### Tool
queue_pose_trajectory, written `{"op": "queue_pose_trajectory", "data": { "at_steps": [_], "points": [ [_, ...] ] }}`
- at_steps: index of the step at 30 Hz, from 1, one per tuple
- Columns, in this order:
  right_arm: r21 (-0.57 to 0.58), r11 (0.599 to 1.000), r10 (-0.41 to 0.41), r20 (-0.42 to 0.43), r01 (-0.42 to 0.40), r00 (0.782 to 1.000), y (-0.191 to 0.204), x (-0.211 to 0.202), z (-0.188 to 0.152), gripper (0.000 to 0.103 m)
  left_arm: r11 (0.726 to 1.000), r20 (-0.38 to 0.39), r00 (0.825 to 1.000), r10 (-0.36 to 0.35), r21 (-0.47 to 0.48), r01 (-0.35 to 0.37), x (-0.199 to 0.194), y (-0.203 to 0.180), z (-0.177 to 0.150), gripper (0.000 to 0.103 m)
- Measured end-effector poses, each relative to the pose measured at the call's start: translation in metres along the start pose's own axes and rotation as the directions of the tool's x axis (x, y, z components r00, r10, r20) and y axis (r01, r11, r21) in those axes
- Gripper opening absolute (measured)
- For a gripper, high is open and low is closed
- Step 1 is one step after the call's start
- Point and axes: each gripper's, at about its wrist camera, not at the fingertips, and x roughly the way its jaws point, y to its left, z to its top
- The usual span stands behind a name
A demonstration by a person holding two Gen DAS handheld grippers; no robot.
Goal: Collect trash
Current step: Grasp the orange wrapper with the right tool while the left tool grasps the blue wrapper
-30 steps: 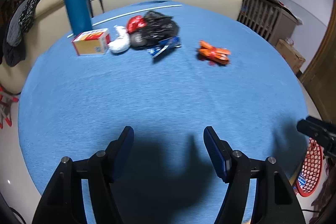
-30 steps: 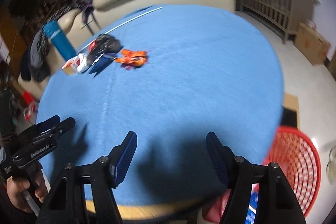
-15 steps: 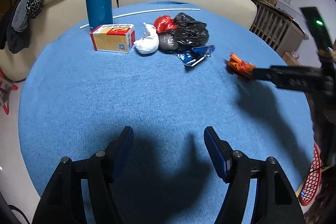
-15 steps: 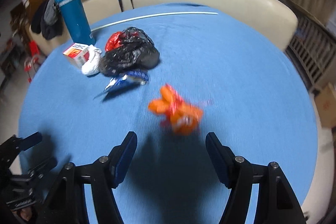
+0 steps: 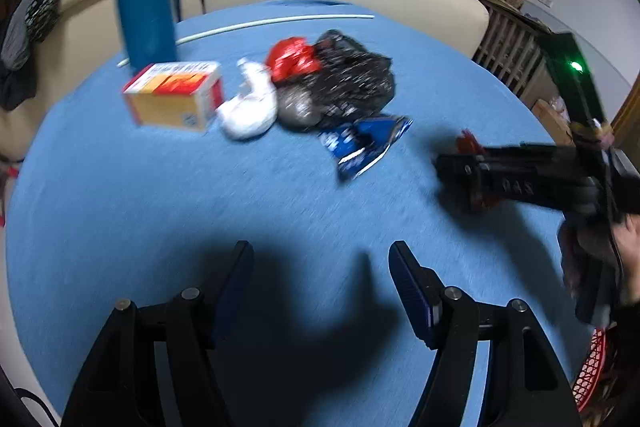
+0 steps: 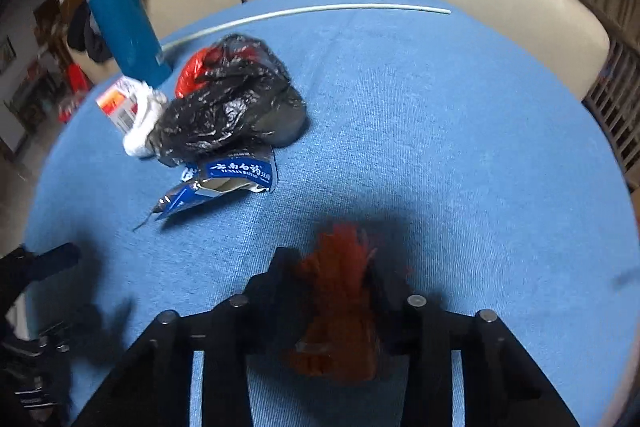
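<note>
Right wrist — jaws closing, orange wrapper (image 6: 340, 291) between

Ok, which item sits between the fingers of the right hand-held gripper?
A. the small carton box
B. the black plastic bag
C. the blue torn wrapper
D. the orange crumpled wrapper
D: in the right wrist view the orange crumpled wrapper sits between the closing jaws of the right hand-held gripper, while the other three lie farther off on the blue table.
</note>
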Motion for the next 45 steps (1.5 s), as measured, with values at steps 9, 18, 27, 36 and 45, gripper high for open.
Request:
{"op": "queue_pose_trajectory", "data": {
  "at_steps": [9,18,27,36,45],
  "points": [
    [0.145,0.987,0.063,0.034,-0.067,0.997,-0.038,-0.031,-0.050,0.038,0.999,0.012,1.000,-0.011,0.042,0.011,0.041,-0.033,0.057,0.073],
    [0.256,0.958,0.108,0.083,-0.126,0.991,-0.047,-0.054,-0.084,0.038,1.000,-0.006,1.000,-0.019,0.025,0.020,0.047,-0.029,0.067,0.013],
    [0.287,0.941,0.138,0.162,-0.181,0.977,-0.026,-0.091,-0.108,0.038,1.000,0.044,0.999,-0.026,0.008,0.026,-0.020,-0.022,0.024,0.013],
    [0.315,0.931,0.117,0.224,-0.186,0.967,-0.006,-0.130,-0.138,0.037,0.998,0.090,0.995,-0.052,0.040,0.049,-0.075,-0.037,-0.026,0.013],
    [0.355,0.922,0.065,0.247,-0.153,0.967,-0.011,-0.152,-0.164,0.036,0.995,0.116,0.991,-0.068,0.075,0.059,-0.101,-0.053,-0.045,0.013]
  ]
}}
